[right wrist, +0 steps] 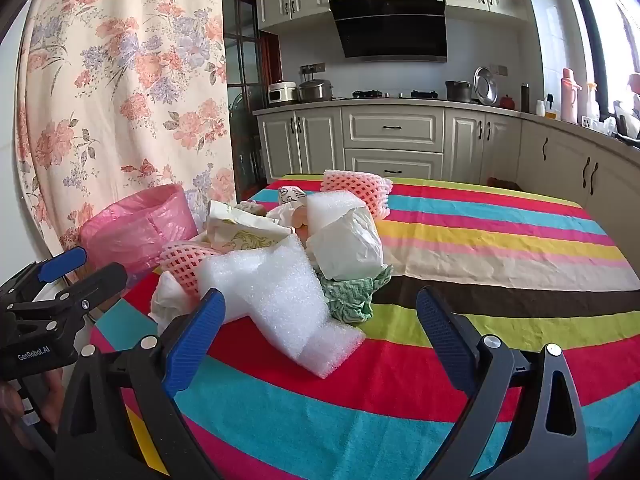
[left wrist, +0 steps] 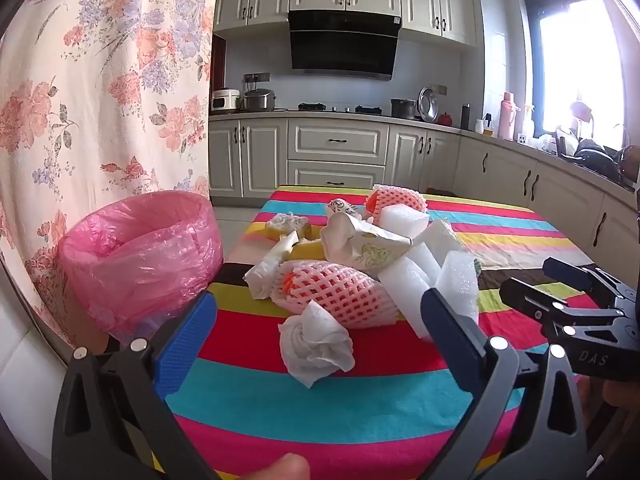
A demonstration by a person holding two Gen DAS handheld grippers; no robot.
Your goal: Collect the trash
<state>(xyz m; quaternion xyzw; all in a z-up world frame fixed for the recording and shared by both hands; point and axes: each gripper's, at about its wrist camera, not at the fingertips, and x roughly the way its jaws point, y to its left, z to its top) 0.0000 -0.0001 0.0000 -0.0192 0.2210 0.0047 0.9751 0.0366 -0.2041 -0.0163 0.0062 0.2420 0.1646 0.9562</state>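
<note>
Left hand-held gripper (left wrist: 318,328) spread wide, nothing between the blue pads, hovering low over the near edge of the striped tabletop (left wrist: 360,412). Right hand-held gripper (right wrist: 318,334) just as wide and just as empty, beside it.

Straight ahead of the left one sits a crumpled white tissue (left wrist: 316,346), nearest of the whole trash pile. By the look of it, feather-light and soft: it should squash flat under the pads, so pinch across the bulging middle, not a loose corner that could tear or slip. It's a rough ball with no real long axis, its twisted end toward the pile.

Touching it from behind is the pink foam fruit net (left wrist: 340,294), springy, stretched around something orange. Its long axis runs left to right across the left wrist view, open end to the left. I'd grip across the narrow waist.

In front of the right gripper, white foam sheets (right wrist: 280,292), bulky, light and likely compressible, lie with one flap reaching toward the camera. Behind them are crumpled paper wrappers (right wrist: 244,232) and a green cloth (right wrist: 352,294).

The pink-lined bin (left wrist: 140,252) stands just off the tabletop's left edge, mouth up, near the pile.
</note>
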